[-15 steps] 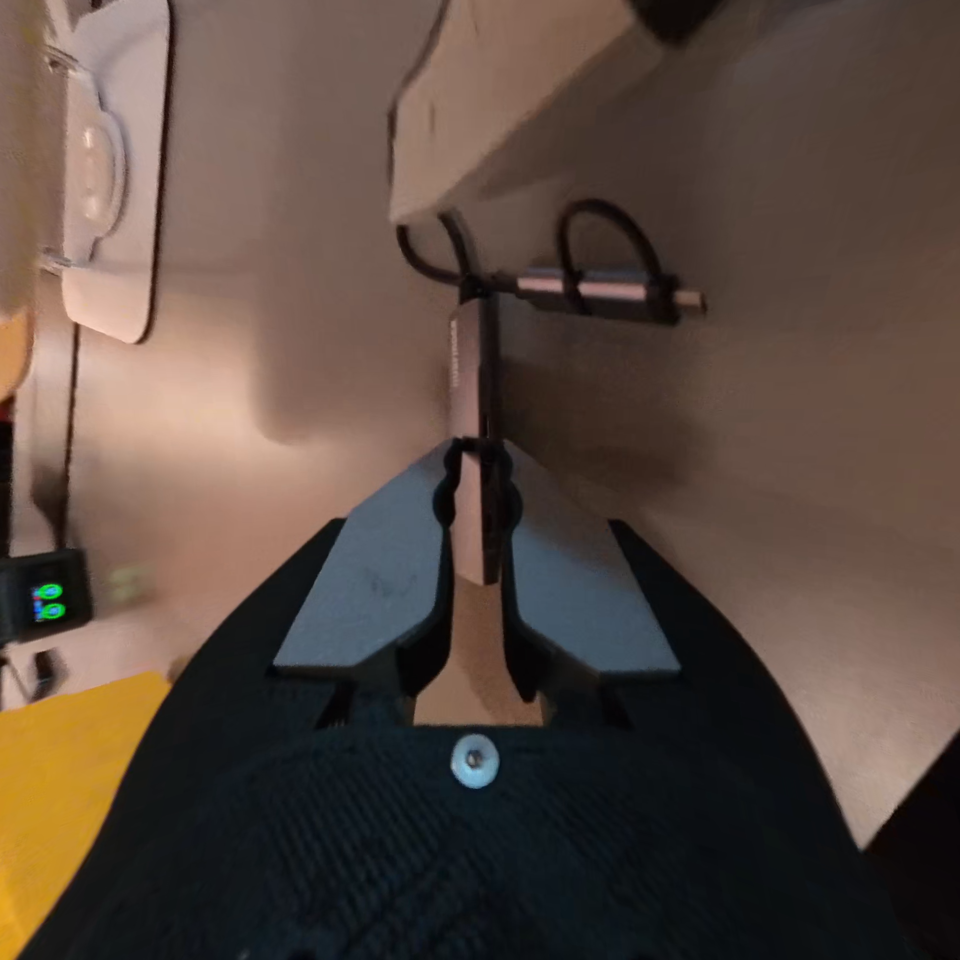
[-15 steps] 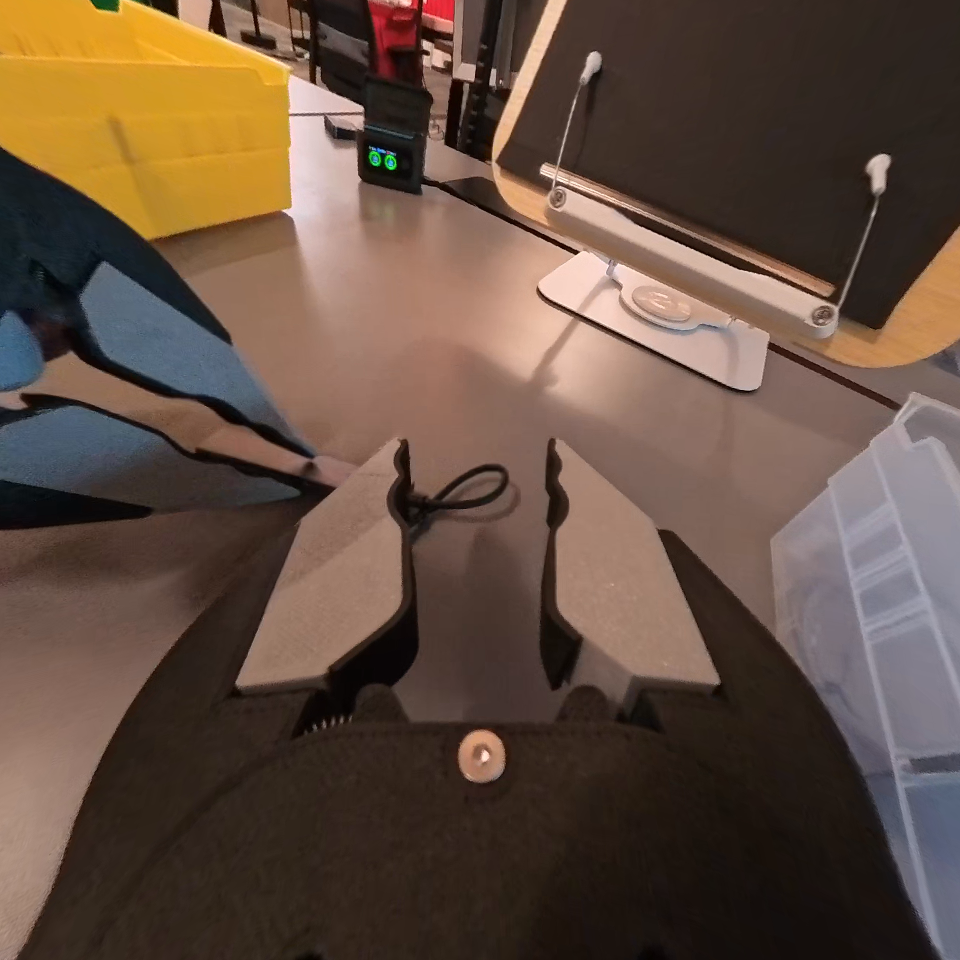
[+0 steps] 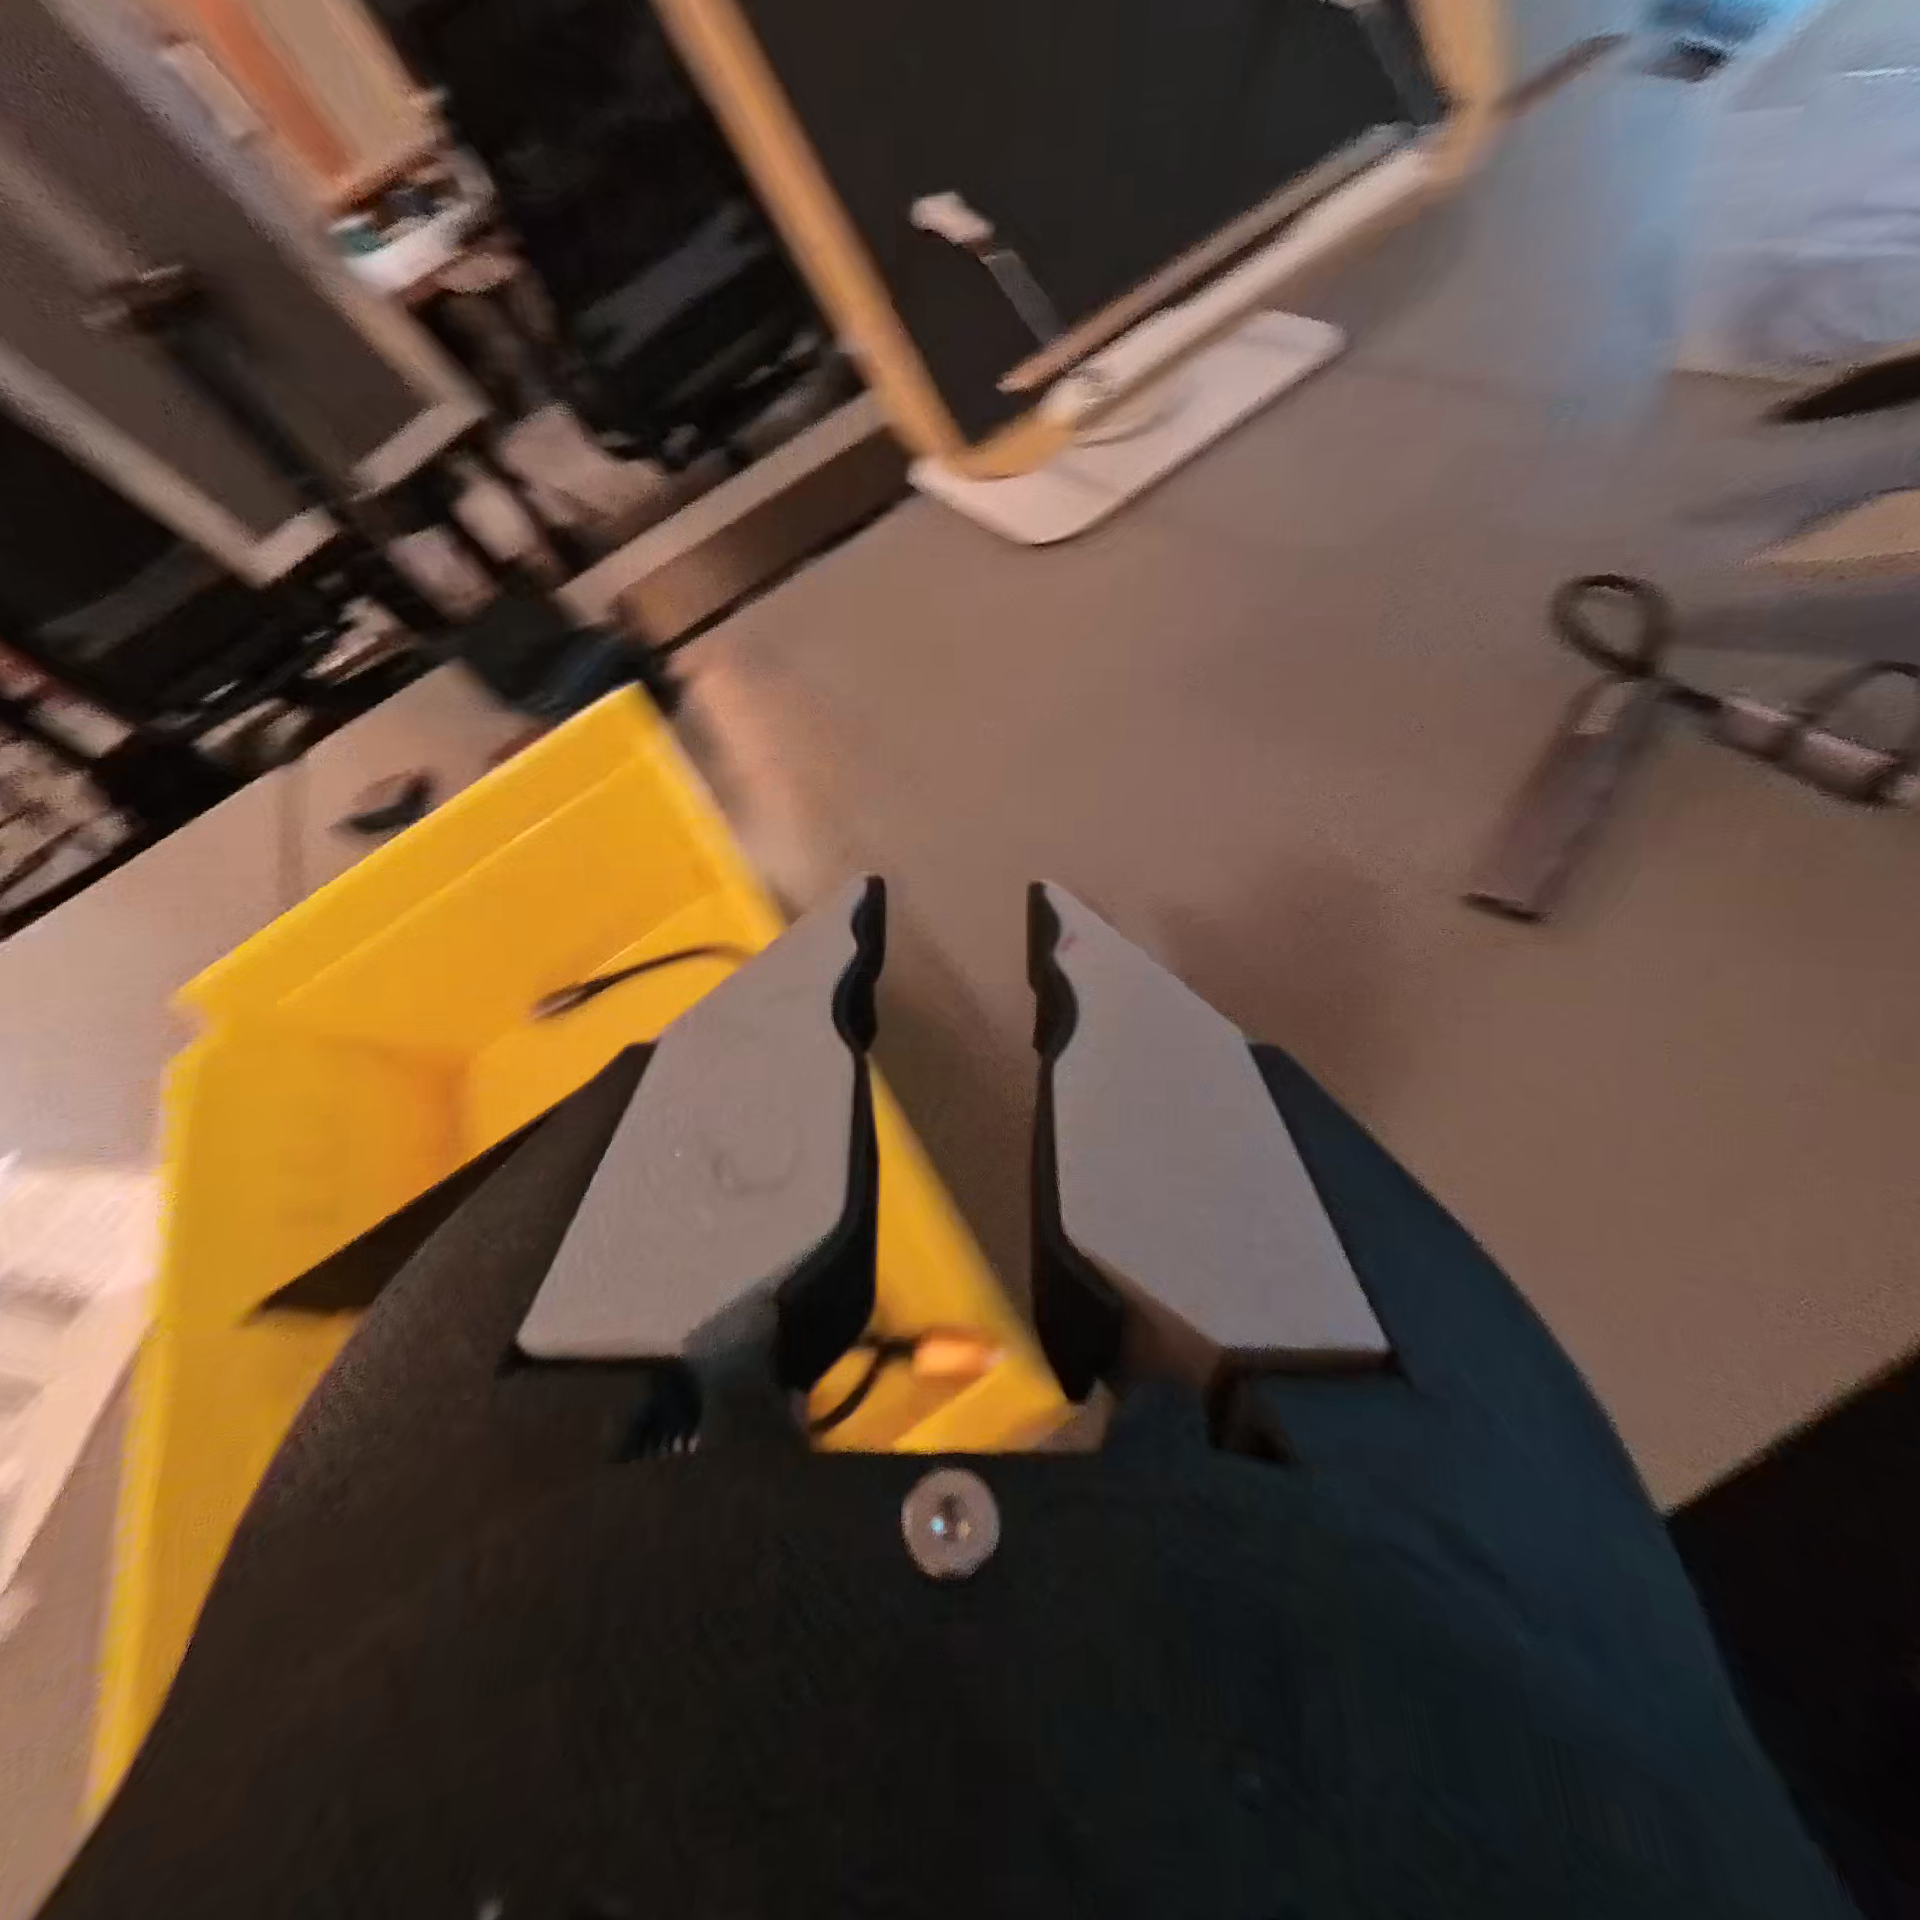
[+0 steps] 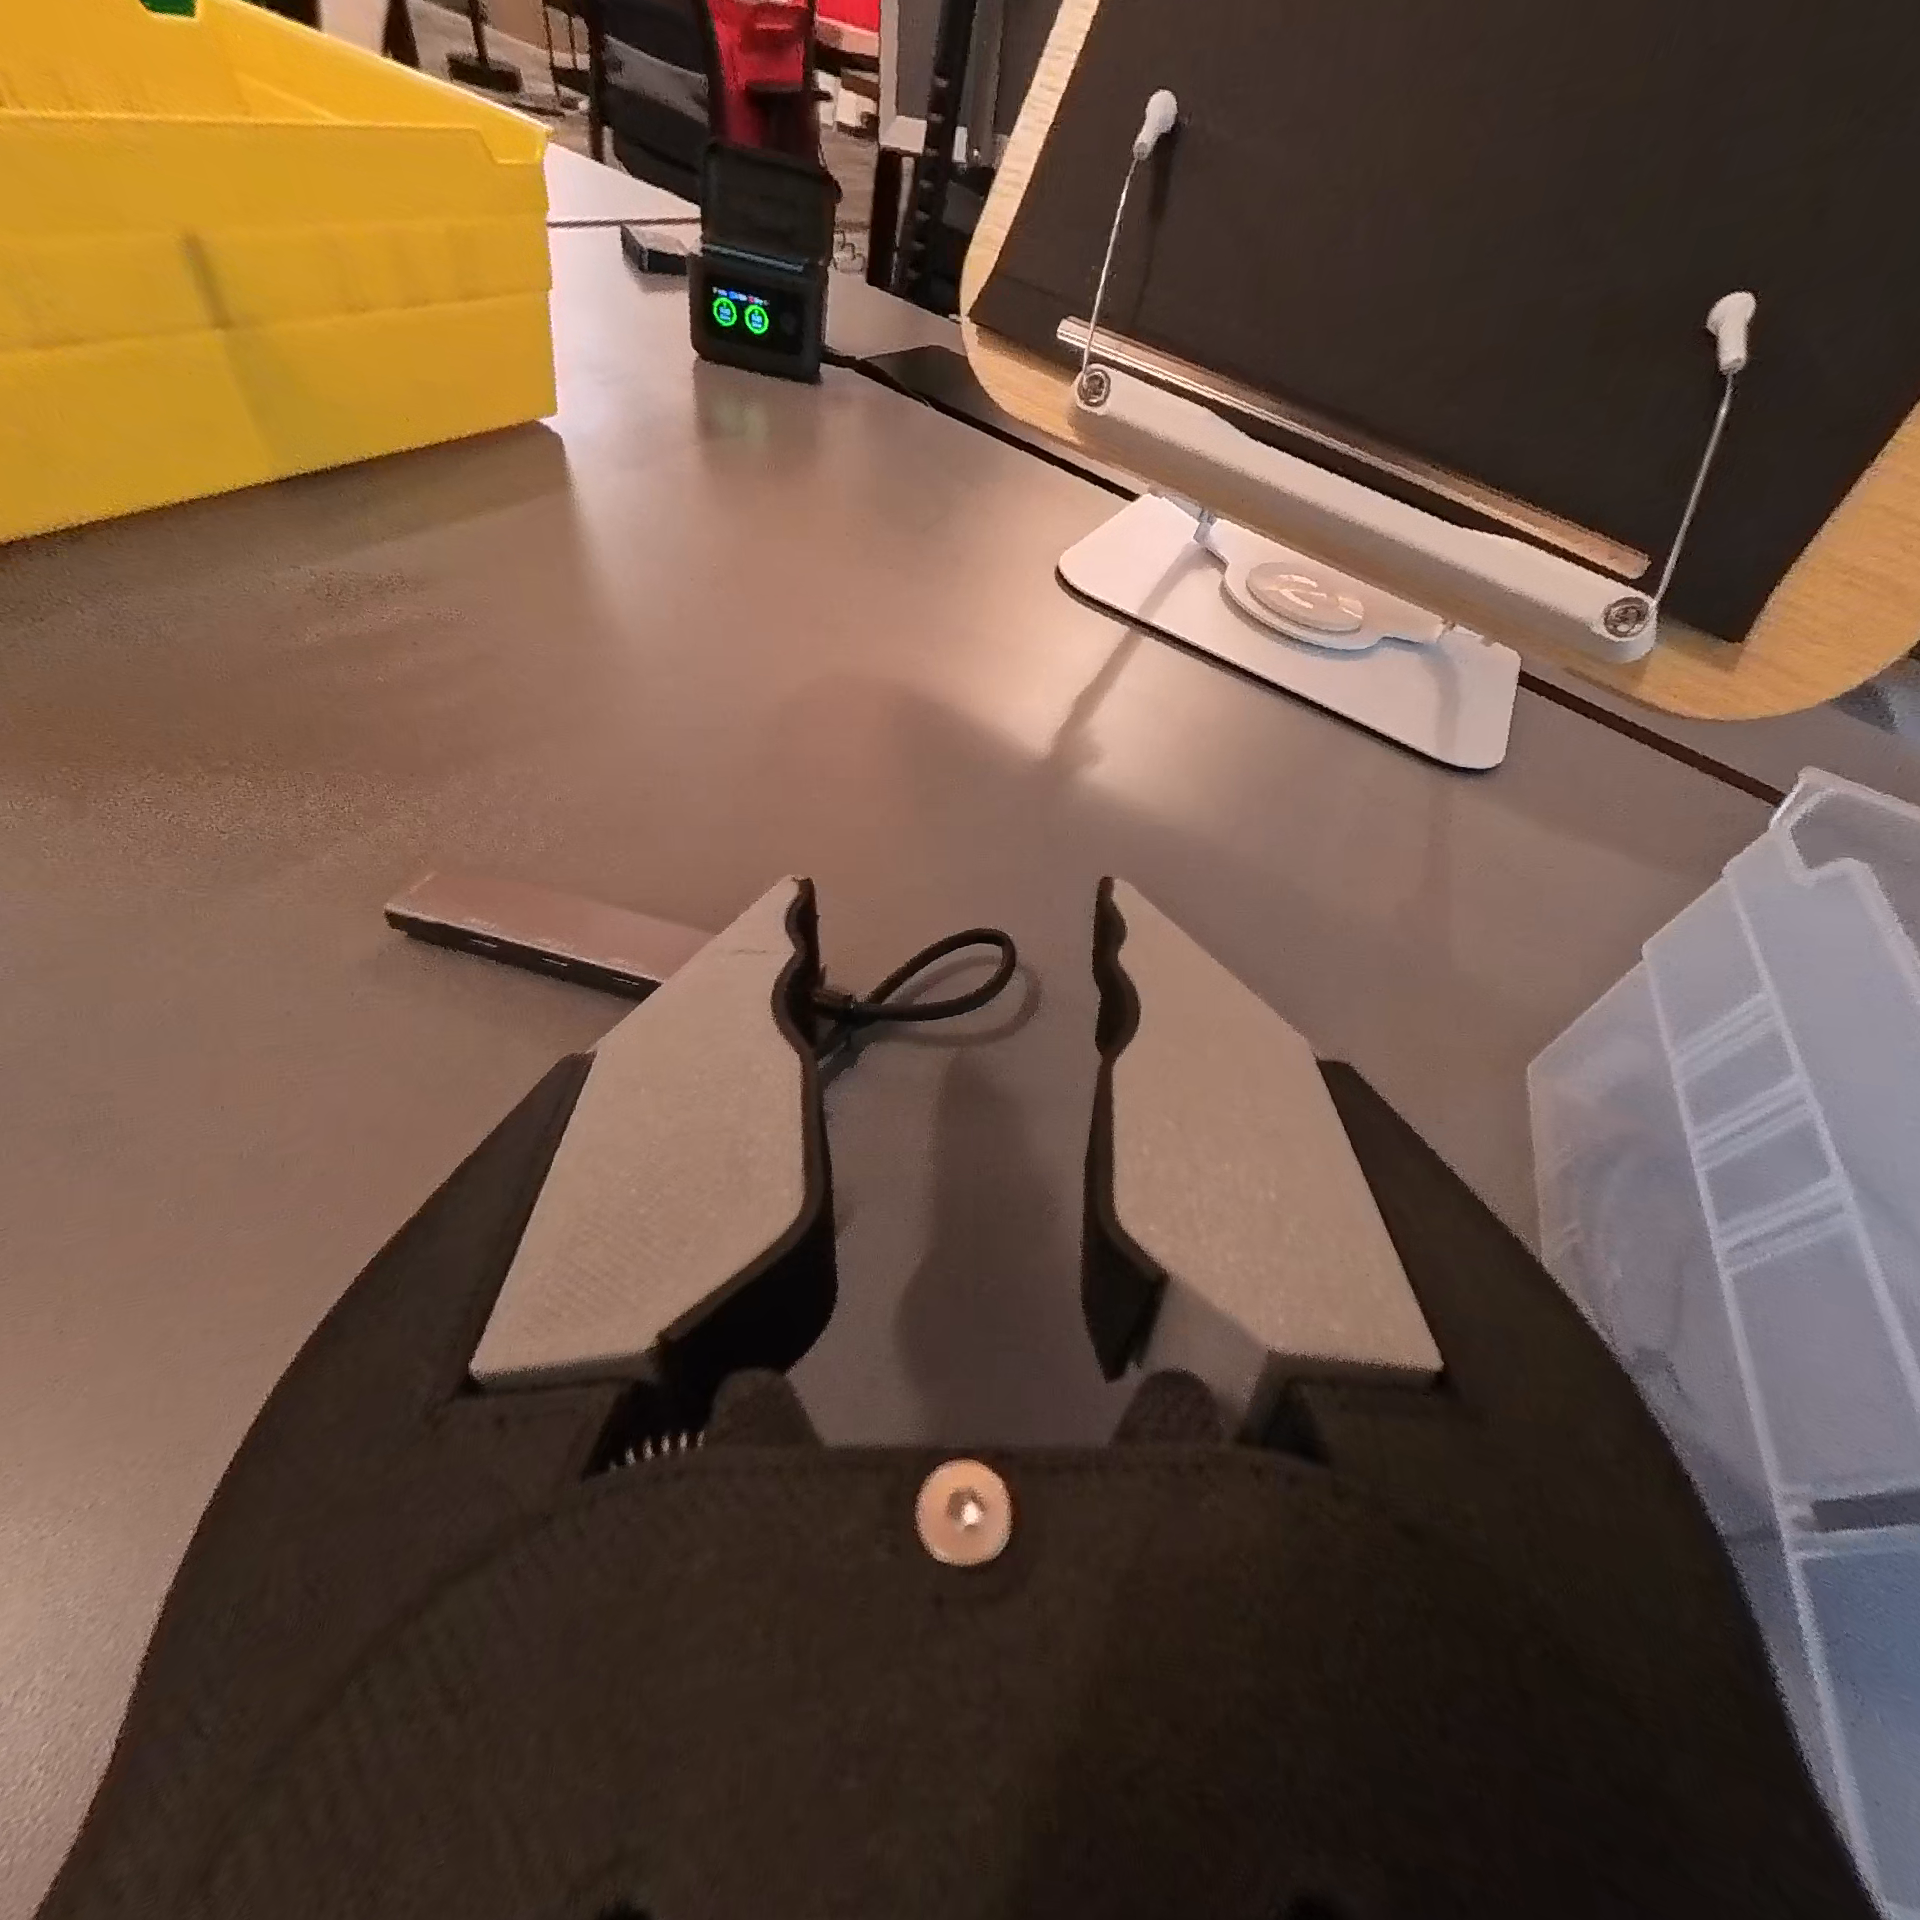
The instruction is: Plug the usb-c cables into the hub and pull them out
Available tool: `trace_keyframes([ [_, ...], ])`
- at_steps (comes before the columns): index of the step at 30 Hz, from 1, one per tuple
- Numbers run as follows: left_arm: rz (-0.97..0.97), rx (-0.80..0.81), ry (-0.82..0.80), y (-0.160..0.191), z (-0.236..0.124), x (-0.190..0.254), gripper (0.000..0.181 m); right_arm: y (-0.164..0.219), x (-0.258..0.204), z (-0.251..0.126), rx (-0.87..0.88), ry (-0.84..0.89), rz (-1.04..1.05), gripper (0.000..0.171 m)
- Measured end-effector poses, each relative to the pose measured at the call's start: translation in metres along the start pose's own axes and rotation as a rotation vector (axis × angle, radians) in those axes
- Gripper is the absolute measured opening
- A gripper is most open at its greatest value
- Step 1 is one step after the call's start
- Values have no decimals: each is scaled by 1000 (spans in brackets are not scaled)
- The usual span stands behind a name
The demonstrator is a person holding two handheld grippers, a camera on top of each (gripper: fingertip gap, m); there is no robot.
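Observation:
The grey hub (image 4: 540, 935) lies flat on the table just left of my right gripper (image 4: 954, 904), which is open and empty, low over the table. A looped black cable (image 4: 945, 971) lies between and just beyond its fingertips. In the blurred left wrist view the hub (image 3: 1548, 800) and its looped cable (image 3: 1605, 623) lie far right on the table. My left gripper (image 3: 954, 904) is open and empty, over the edge of the yellow bin (image 3: 436, 1039), well away from the hub.
A yellow bin (image 4: 260, 291) stands at the back left. A small black device with green lights (image 4: 756, 312) sits behind it. A wooden-framed board on a white stand (image 4: 1351, 582) is at the back right. A clear plastic organiser box (image 4: 1766, 1195) is close on the right. My right gripper is the nearer one to the hub (image 3: 1548, 800): about 8 cm, against 20 cm.
My left gripper has let go of the hub, opened, and swung away toward the yellow bin. The hub now lies flat on the table. My right gripper has barely moved.

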State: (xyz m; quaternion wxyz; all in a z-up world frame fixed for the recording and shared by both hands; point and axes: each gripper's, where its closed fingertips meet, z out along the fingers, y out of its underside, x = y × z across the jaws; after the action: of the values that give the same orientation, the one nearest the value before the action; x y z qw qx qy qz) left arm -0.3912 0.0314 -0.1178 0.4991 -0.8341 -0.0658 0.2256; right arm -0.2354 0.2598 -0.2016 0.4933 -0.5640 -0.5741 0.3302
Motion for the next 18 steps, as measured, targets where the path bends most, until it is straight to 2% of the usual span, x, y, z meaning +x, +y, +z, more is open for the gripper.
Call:
trace_keyframes([
  [1, -38, -12, -79, 9, -10, -27, 27, 0, 1, 0, -1, 1, 5, 51],
  [3, -150, -42, -214, 35, -24, -76, 32, 1, 1, 1, -5, 2, 9, 51],
  [5, -261, -133, -268, 77, -26, -108, 32, 2, 1, 1, -14, 5, 4, 52],
  [7, -373, -275, -288, 125, -18, -126, 61, 3, 1, 2, -21, 16, -8, 52],
  [9, -461, -365, -270, 155, -7, -129, 67, 3, 1, 1, -23, 30, -29, 52],
  [15, -468, -329, -289, 156, 16, -131, 72, 5, -5, 1, -39, 62, -128, 52],
  [18, -397, -403, -343, 169, 26, -138, 65, 6, -9, 2, -51, 70, -188, 52],
])
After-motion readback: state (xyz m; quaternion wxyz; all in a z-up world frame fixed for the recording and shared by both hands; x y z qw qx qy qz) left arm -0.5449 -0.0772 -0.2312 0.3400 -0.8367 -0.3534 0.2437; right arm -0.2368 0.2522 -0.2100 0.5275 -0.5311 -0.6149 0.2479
